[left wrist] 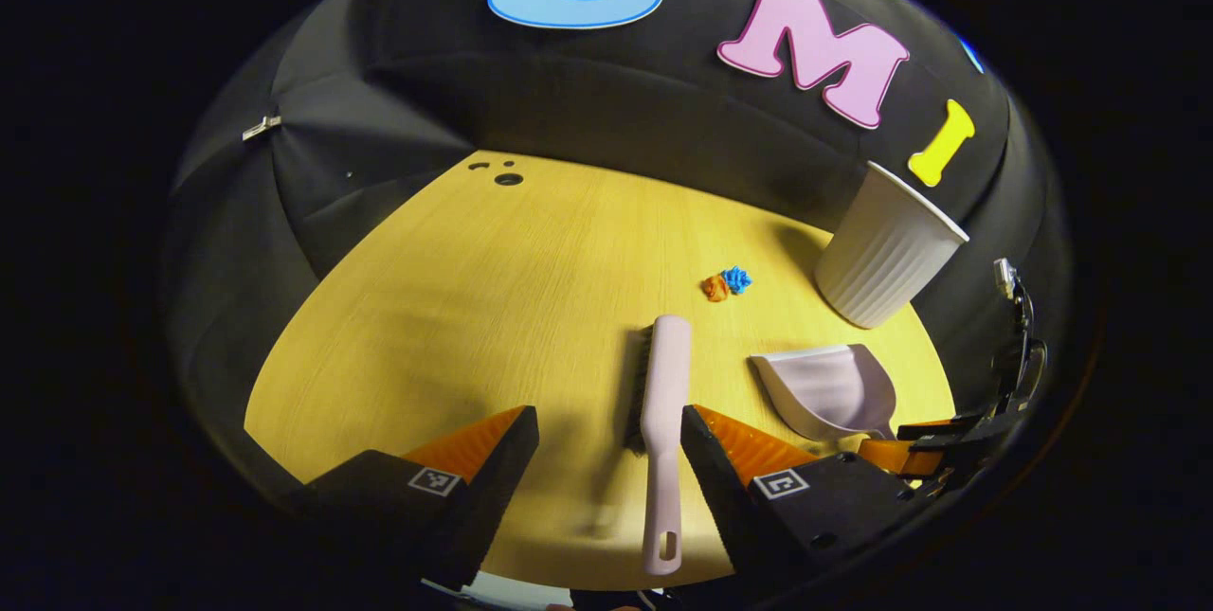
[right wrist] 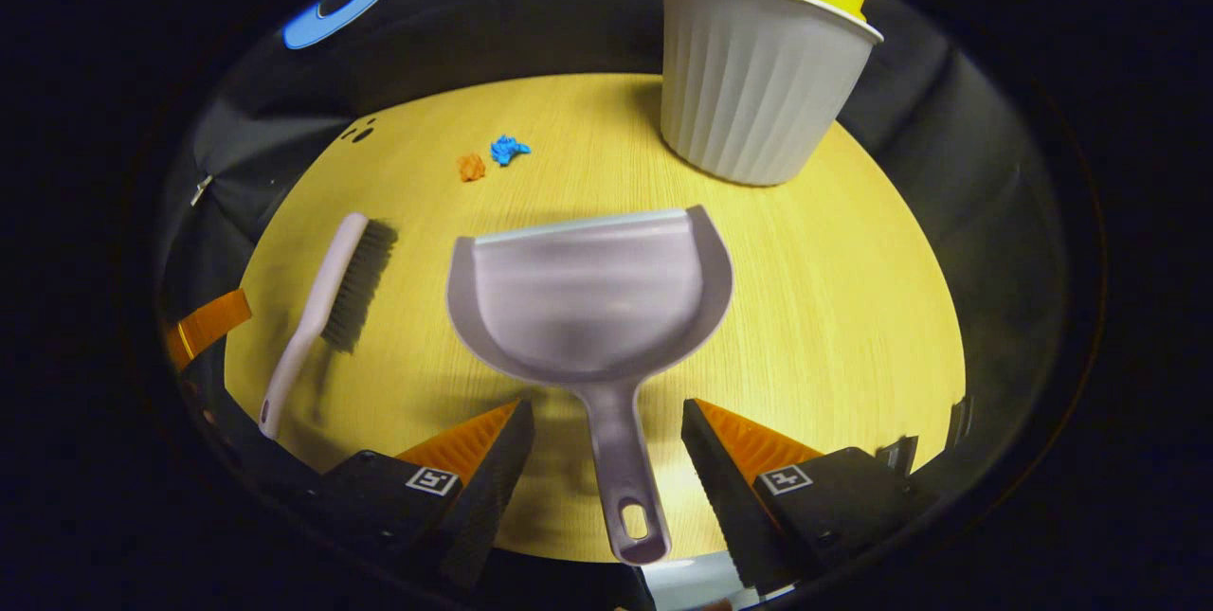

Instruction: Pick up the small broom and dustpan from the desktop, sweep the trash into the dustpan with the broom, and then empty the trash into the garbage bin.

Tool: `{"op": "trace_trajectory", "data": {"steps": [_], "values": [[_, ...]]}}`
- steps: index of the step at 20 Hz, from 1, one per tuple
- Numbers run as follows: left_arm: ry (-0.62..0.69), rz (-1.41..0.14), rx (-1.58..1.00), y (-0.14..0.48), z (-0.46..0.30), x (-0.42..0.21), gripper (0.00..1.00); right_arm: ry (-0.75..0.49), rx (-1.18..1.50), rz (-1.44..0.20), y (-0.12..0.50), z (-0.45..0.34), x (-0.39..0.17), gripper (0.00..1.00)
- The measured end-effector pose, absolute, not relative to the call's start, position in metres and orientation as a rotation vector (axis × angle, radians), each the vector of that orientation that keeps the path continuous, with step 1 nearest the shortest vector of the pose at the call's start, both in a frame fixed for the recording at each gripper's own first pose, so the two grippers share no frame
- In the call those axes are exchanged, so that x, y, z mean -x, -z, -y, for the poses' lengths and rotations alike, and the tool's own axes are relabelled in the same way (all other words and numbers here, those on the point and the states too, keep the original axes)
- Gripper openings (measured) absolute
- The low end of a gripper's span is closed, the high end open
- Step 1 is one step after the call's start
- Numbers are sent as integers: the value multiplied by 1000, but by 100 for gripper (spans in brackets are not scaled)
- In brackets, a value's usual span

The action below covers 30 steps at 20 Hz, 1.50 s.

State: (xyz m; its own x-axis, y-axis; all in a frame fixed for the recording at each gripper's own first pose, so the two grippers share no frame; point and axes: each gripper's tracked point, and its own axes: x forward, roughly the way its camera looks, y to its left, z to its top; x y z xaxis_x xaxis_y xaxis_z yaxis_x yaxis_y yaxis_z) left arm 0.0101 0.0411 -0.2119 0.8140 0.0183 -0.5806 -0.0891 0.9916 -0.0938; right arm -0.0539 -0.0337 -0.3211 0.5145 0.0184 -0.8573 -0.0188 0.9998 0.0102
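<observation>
Where black cloth walls curve, a wooden desktop (left wrist: 493, 308) lies.

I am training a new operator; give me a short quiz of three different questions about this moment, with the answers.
1. True or false: the left gripper is already shut on the broom.
2. Which tool's handle lies between the open fingers of the right gripper? A) the broom B) the dustpan C) the garbage bin
3. Fill in: the trash is two crumpled scraps, one orange and one ____, lying side by side on the desktop.

Key
1. False: its fingers stand open on either side of the handle, and the broom lies on the desktop.
2. B
3. blue
</observation>
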Motion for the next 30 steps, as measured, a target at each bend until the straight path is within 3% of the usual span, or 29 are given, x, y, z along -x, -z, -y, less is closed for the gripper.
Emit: {"op": "trace_trajectory", "data": {"steps": [11, 13, 16, 17, 18, 22, 23, 24, 25, 27, 28, 30], "values": [[-45, -773, 56, 250, -25, -17, 96, 2, -25, -1164, 363, 39, 43, 95], [-14, -809, 43, 257, -18, -18, 96, -12, -38, -1180, 367, 31, 41, 88], [55, -885, 18, 273, -5, -23, 95, -32, -12, -1180, 366, 30, 35, 67], [69, -915, 7, 281, -4, -24, 96, -42, -2, -1183, 366, 29, 33, 71], [76, -938, -6, 286, -4, -26, 95, -40, 18, -1186, 369, 31, 34, 68], [75, -1014, -40, 304, -2, -28, 95, -19, -22, -1215, 367, 35, 34, 42], [70, -1019, -55, 307, -3, -29, 95, -25, -22, -1226, 368, 35, 32, 42], [64, -1023, -69, 309, -3, -31, 94, -36, -16, -1231, 367, 35, 33, 36], [53, -1029, -82, 312, -4, -32, 94, -55, -1, -1236, 368, 35, 34, 41], [17, -1016, -133, 314, -7, -38, 94, -89, 23, -1242, 367, 34, 36, 39], [2, -1015, -160, 317, -7, -42, 89, -101, 31, -1245, 367, 34, 36, 35], [-2, -1002, -163, 316, 0, -44, 89, -101, 30, -1252, 367, 34, 36, 39]]}}
